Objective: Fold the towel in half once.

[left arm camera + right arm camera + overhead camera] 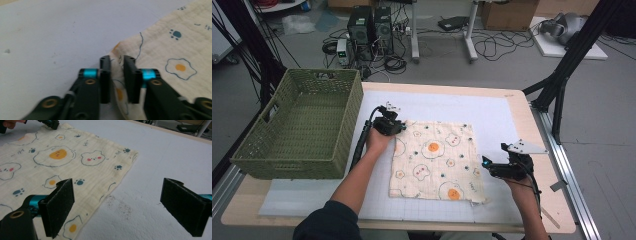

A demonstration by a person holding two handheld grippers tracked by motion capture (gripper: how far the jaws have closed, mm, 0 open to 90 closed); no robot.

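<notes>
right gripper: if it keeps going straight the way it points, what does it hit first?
Probably the cloth: its right edge lies just ahead of the open right gripper, one jaw already over it, the other over the white mat. Depth is hard to judge.

We see a cloth [435,160] of soft, crinkled cotton-like weave, matt cream with printed eggs, lying on a matt white sheet [492,117] whose surface looks faintly grainy and smudged in the right gripper view. The bench [539,150] shows pale, smooth wood at its rim, and the basket [299,125] is rough woven green wicker. The fingers [60,206] look like matt black foam.
</notes>
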